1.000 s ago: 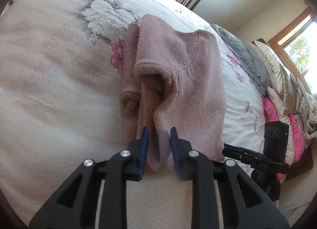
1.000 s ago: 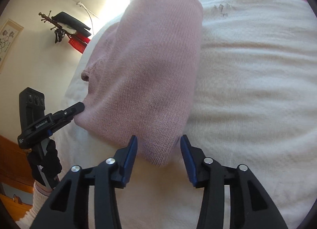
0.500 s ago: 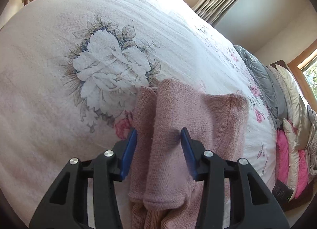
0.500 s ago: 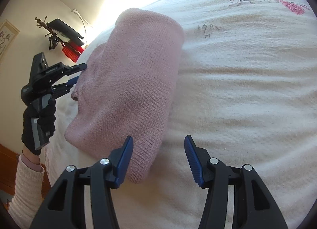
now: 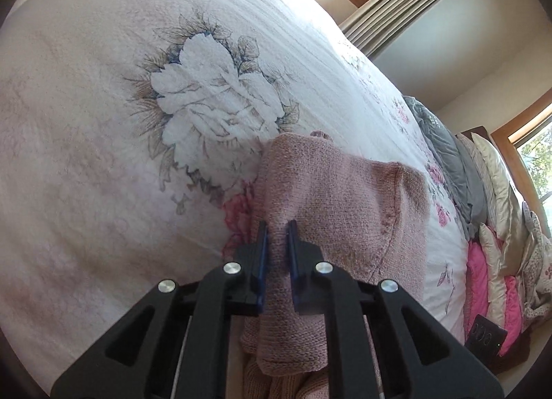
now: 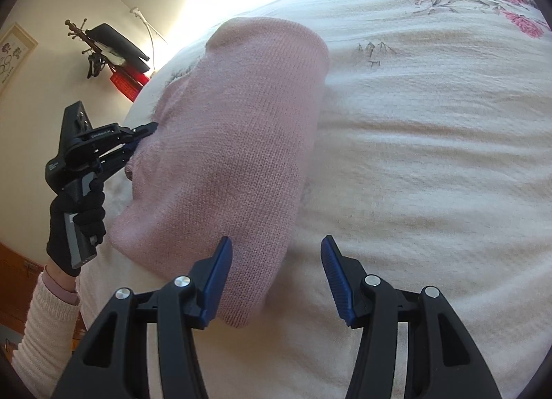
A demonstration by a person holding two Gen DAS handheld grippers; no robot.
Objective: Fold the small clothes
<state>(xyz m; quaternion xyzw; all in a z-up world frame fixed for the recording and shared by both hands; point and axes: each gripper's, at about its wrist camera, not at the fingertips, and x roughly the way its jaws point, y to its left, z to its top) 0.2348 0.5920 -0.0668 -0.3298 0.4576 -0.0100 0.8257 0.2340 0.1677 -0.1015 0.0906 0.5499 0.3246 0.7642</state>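
Left wrist view shows our left gripper point(image 5: 276, 247) with its jaws nearly closed on a raised ridge of the pink knit sweater point(image 5: 338, 212), which lies folded in a thick bundle on the floral bedspread point(image 5: 103, 143), beside the big white flower print. In the right wrist view our right gripper point(image 6: 276, 273) has its jaws spread wide and holds nothing; the near end of the sweater point(image 6: 241, 143) sits just under its left finger, the right finger over bare bedspread point(image 6: 431, 164).

To do this fold well, we judge we should keep the left pinch deep enough to catch all layers, lift only a little, and carry the edge across in one even sweep while the right gripper steadies or pins the opposite end, so the bundle does not unroll.

Compared with half a second ago, our left jaws, then wide apart over the sweater, have closed onto the knit; the right gripper has stayed open and drawn back slightly toward the near end
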